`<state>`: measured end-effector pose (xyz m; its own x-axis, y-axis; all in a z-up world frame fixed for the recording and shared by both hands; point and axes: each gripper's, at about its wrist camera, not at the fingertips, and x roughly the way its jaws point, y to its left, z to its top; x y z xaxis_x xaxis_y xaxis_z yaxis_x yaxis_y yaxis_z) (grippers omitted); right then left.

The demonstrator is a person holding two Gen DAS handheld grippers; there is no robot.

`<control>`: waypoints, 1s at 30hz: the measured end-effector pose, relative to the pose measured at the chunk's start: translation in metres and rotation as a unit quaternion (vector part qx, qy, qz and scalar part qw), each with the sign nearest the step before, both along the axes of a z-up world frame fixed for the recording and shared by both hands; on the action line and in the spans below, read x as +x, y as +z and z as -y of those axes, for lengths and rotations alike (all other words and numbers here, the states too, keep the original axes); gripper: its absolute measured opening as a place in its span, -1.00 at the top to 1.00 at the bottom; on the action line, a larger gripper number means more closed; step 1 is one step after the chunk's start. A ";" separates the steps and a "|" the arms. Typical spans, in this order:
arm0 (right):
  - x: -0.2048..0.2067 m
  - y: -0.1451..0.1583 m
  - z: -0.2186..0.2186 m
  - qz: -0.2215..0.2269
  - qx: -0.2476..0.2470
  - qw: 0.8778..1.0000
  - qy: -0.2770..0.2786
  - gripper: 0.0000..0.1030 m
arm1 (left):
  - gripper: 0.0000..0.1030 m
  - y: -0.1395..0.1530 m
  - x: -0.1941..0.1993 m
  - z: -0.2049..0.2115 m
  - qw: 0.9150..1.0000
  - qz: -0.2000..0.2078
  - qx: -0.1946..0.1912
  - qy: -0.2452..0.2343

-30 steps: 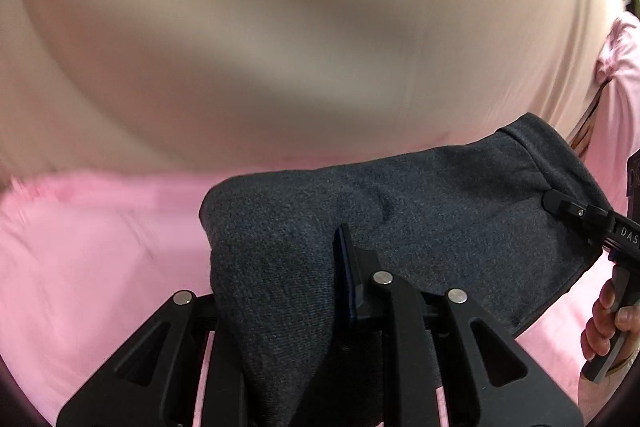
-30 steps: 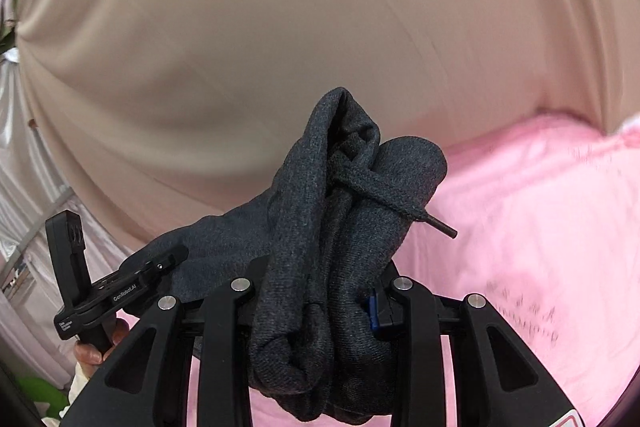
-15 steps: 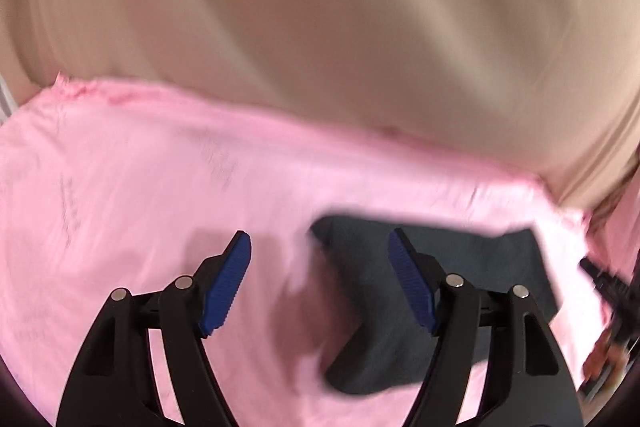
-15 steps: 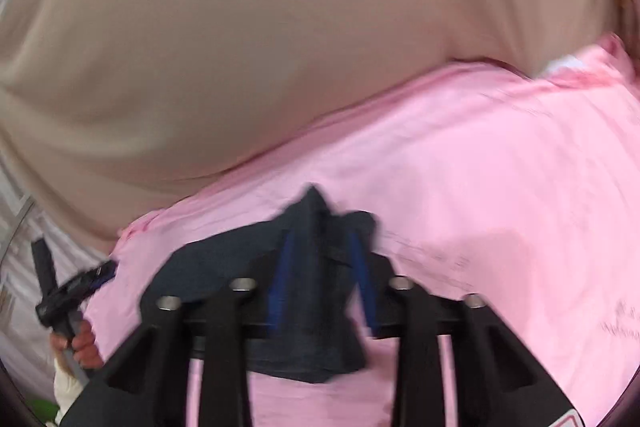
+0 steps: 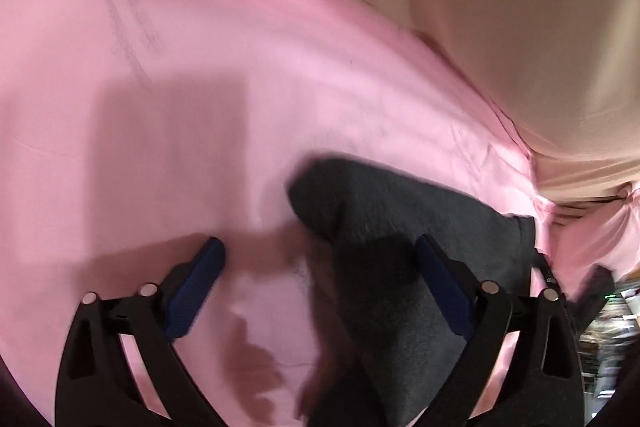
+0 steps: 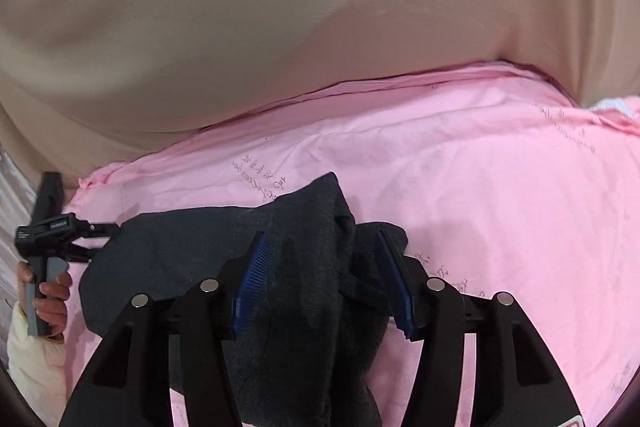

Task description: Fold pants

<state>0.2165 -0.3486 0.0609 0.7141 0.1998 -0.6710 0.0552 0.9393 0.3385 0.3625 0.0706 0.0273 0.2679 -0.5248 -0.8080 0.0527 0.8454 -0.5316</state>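
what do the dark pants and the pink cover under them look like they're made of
Pants: likely a soft knit, sweatpant-like; matte charcoal, heathered, fuzzy surface, thick rounded folds.
Pink cover: probably thin woven cotton sheet; matte, fine sharp creases, faint printed writing.

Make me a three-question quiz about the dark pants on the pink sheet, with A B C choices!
1. Where do the pants lie?
A. on the pink sheet
B. in a basket
C. on a chair

2. What colour are the gripper pads?
A. red
B. blue
C. yellow

3. How is the left gripper?
A. clamped on the pants
B. open
C. out of sight

Answers: 1 A, pink cloth shows all round them. 2 B, both wrist views show blue pads. 3 B, its jaws are opening wide, neither pad pressing the cloth.
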 end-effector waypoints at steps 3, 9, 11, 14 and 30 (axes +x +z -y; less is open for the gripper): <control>-0.004 -0.003 -0.001 0.000 0.014 1.000 0.001 -0.05 | -0.19 -0.002 0.010 0.013 0.998 -0.018 -0.041 -0.040; -0.013 0.003 -0.011 0.016 0.002 1.000 0.001 -0.05 | 0.73 0.030 0.030 0.041 0.994 0.094 0.025 -0.047; -0.012 0.000 -0.009 0.007 -0.002 1.000 -0.003 -0.06 | 0.59 0.010 0.042 0.045 0.992 0.090 0.080 -0.046; -0.022 0.002 -0.006 0.004 0.003 1.000 -0.009 -0.06 | 0.29 0.009 0.033 0.020 0.994 0.093 0.051 -0.009; -0.066 -0.040 0.006 -0.070 0.126 0.989 0.005 0.11 | 0.77 -0.008 -0.084 0.010 0.998 0.054 -0.003 -0.010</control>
